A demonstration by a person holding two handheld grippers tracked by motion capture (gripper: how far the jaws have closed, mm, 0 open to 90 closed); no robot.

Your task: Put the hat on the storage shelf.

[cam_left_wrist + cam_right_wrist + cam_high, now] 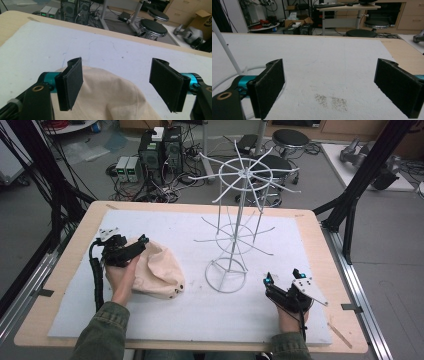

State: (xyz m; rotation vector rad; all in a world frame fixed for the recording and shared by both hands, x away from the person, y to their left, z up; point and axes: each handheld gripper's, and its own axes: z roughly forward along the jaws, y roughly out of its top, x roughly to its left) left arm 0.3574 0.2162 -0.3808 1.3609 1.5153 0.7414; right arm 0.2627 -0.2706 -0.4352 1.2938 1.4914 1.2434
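Observation:
A cream cloth cap [159,271] lies crumpled on the white mat [165,320], left of centre. My left gripper [134,247] sits at the cap's upper left edge, open. In the left gripper view its jaws stand wide apart over the cap [107,100], with cloth below and between them. A white wire display stand [239,215] rises from a ring base [226,275] at the mat's middle. My right gripper [282,276] rests low on the mat just right of that base, open and empty [329,75]. The stand's pole [225,47] shows at the left in the right gripper view.
The mat covers a wooden table [320,250]. Black frame posts [350,210] stand at the table's right and left sides. Computers [160,150] with cables and stools [290,140] sit on the floor beyond the far edge. Dark specks [332,101] dot the mat.

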